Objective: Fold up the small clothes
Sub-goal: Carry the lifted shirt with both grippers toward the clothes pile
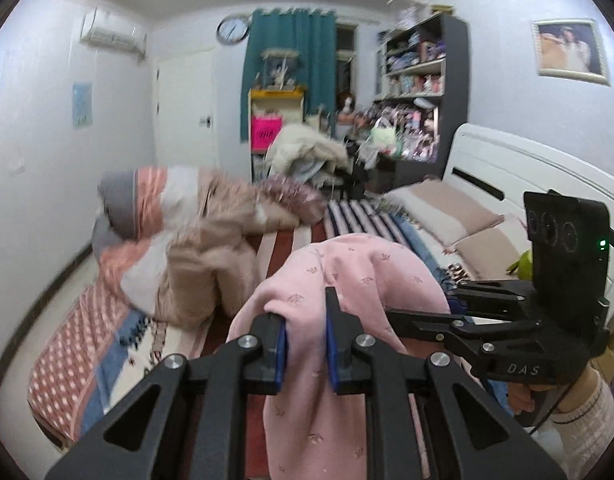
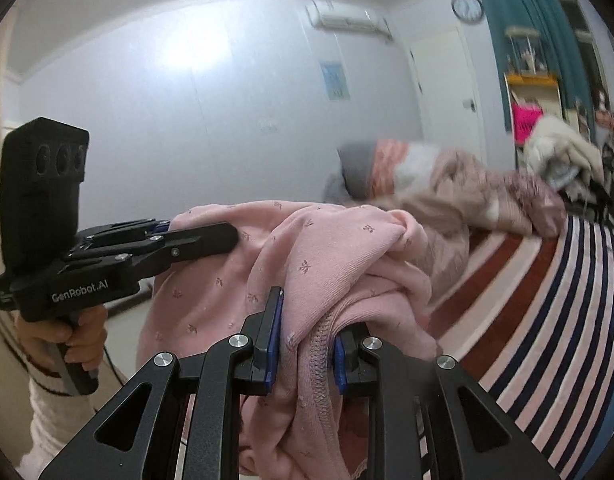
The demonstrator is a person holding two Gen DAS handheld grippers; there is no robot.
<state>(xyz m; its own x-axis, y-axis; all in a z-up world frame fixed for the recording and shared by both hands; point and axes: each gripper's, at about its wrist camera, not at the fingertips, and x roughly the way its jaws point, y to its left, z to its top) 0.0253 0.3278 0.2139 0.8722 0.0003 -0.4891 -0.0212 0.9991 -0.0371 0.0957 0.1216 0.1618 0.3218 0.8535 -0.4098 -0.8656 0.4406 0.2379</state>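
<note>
The left gripper (image 1: 305, 344) has its fingers (image 1: 280, 350) clamped on a fold of the pink garment (image 1: 339, 280), a soft knit with a tiny dark sprig print. From the left wrist view the cloth rises out of the grip toward twelve o'clock, humps over, and also hangs down past the blue pads toward six o'clock. At three o'clock of that hump the right gripper (image 1: 391, 314) reaches in sideways, its tips buried in the same fabric, with a hand (image 1: 521, 398) in a pale ribbed sleeve on its handle.

The right gripper (image 2: 307, 344) likewise has its fingers (image 2: 273, 340) pressed onto the pink garment (image 2: 327, 264); a ribbed hem or cuff edge (thicker than the rest) runs down between the pads toward six o'clock. At nine o'clock in the right wrist view the left gripper (image 2: 231, 234) pinches another part of the cloth, held by a hand (image 2: 77, 338). So the garment is slung between the two grippers, lifted off the bed (image 2: 547, 320).

The bed, under a striped cover, lies beyond and below the garment. A heap of bedding (image 1: 179, 240) in peach, grey and white sits at ten o'clock of the garment in the left wrist view, somewhat blurred. Pillows (image 1: 447, 212) lie at two o'clock against a white headboard (image 1: 507, 160).
</note>
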